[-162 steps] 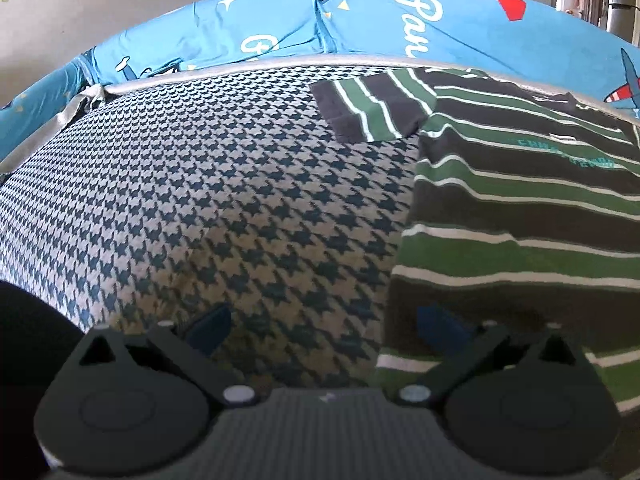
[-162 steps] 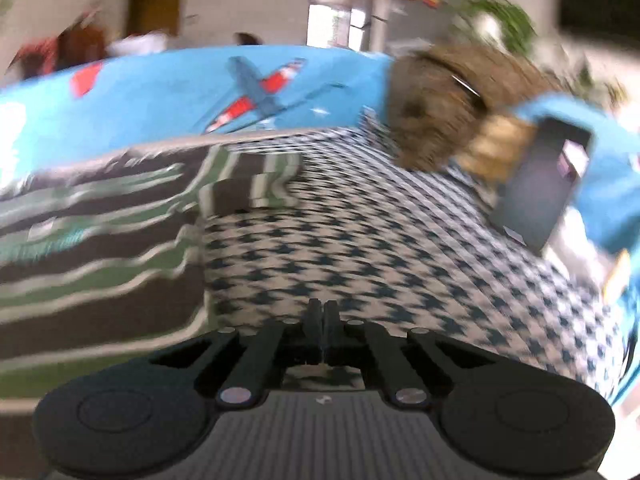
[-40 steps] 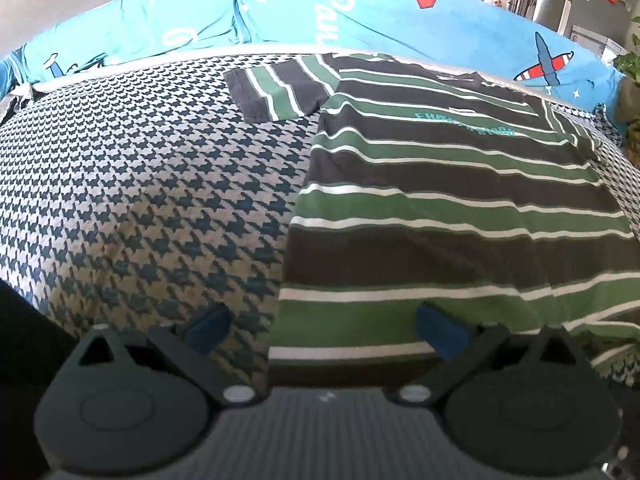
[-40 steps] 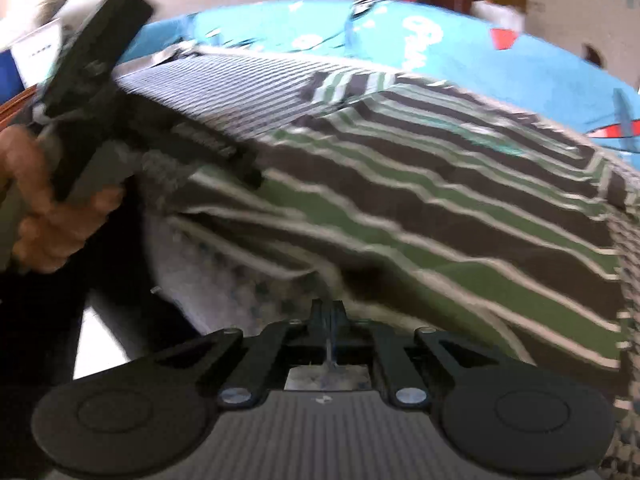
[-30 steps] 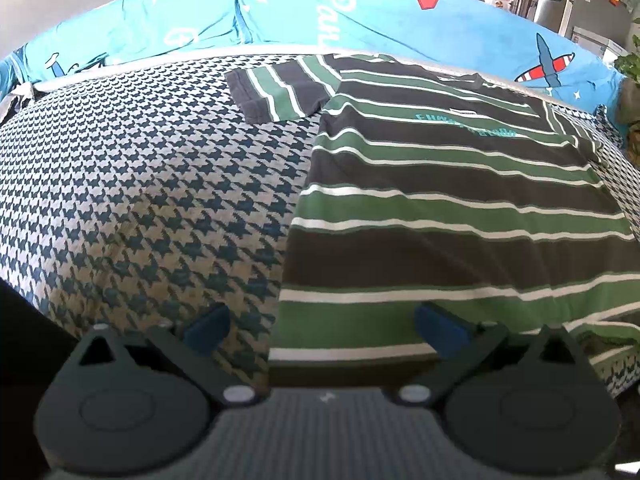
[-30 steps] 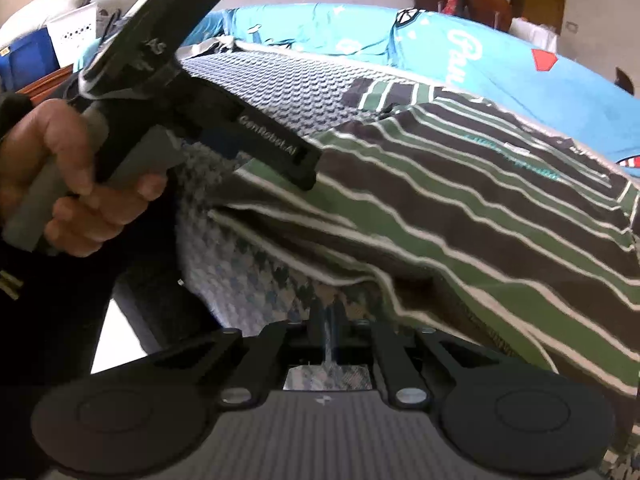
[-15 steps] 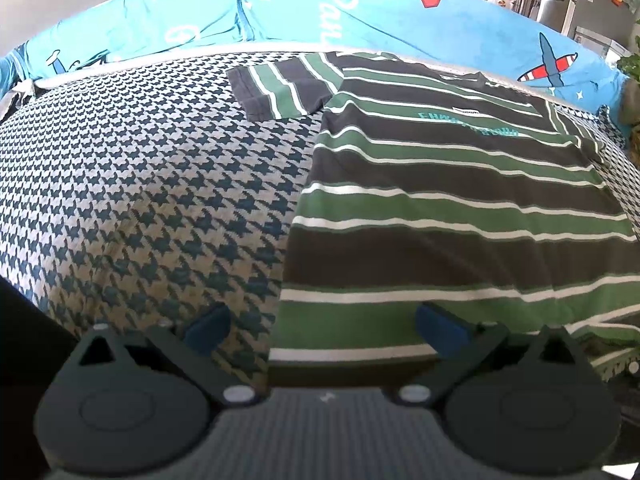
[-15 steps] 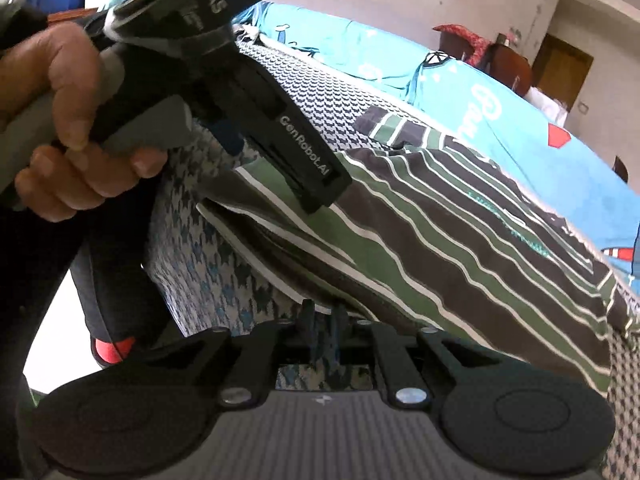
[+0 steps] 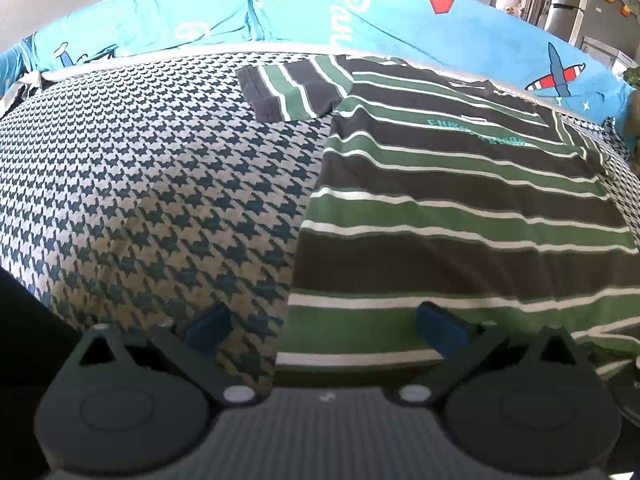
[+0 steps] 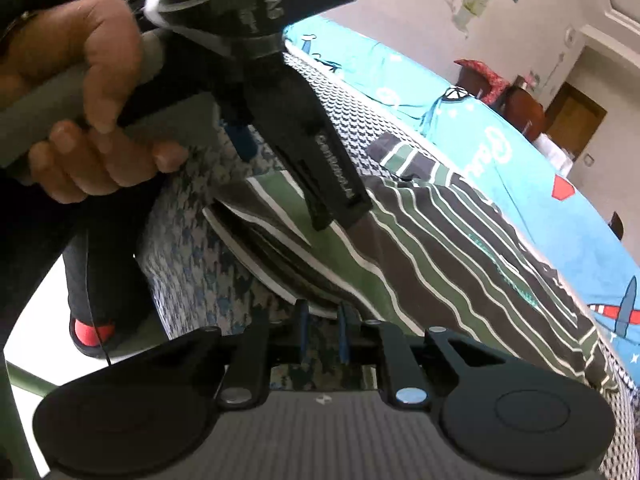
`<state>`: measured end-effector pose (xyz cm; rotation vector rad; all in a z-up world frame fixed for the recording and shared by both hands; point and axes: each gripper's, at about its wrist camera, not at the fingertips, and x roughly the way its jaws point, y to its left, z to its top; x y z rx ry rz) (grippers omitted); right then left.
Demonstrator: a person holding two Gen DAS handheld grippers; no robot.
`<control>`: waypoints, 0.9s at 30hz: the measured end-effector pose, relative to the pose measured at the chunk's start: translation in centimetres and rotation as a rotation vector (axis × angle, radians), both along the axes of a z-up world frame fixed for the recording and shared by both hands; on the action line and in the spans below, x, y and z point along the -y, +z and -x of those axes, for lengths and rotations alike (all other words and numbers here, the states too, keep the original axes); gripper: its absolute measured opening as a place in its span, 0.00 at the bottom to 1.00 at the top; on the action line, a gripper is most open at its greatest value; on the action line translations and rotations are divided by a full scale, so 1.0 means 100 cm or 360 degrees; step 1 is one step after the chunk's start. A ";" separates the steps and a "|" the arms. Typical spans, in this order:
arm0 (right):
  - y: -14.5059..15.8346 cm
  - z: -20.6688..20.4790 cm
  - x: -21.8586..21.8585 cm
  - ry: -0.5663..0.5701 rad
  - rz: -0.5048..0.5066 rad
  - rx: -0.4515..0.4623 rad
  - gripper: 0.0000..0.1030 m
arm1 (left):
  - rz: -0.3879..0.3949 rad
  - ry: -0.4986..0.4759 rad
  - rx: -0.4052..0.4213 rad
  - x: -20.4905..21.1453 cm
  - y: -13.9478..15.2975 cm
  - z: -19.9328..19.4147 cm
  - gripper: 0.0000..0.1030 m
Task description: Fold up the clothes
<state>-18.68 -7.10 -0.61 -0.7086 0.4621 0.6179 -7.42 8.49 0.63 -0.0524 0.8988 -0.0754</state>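
A green, dark grey and white striped T-shirt (image 9: 460,208) lies flat on the houndstooth bed cover (image 9: 152,184), its sleeve (image 9: 288,88) spread to the left. My left gripper (image 9: 324,328) is open, wide across the shirt's near left hem corner, with nothing held. In the right wrist view the shirt (image 10: 460,240) runs away to the upper right, and its layered hem hangs over the bed edge. My right gripper (image 10: 323,326) is open by a narrow gap, with the hem edge at its fingertips. The left gripper (image 10: 320,168) shows there too, held in a hand (image 10: 92,120) above the hem corner.
A blue printed sheet (image 9: 360,16) banks up along the bed's far side. The bed edge drops to a pale floor (image 10: 48,304), where a dark trouser leg and a red-toed shoe (image 10: 90,332) stand. Walls and a door (image 10: 576,120) lie beyond.
My right gripper has swung left along the bed edge to the shirt's hem and gone from shut to slightly open. The left gripper has stayed open over the hem corner.
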 end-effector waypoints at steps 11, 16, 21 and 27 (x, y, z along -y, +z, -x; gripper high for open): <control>-0.013 -0.006 -0.015 0.0056 0.0126 0.0079 0.14 | 0.0002 -0.0005 -0.0003 0.001 0.000 0.000 1.00; -0.012 -0.006 -0.017 0.0098 0.0138 0.0100 0.14 | 0.0012 0.0014 -0.0005 -0.001 0.000 0.000 1.00; -0.016 -0.013 -0.019 0.0109 0.0134 0.0090 0.14 | 0.0007 0.0012 -0.0006 0.000 0.000 -0.001 1.00; -0.018 -0.021 -0.022 0.0105 0.0082 0.0045 0.13 | 0.0003 0.0016 -0.0010 0.001 0.000 -0.002 1.00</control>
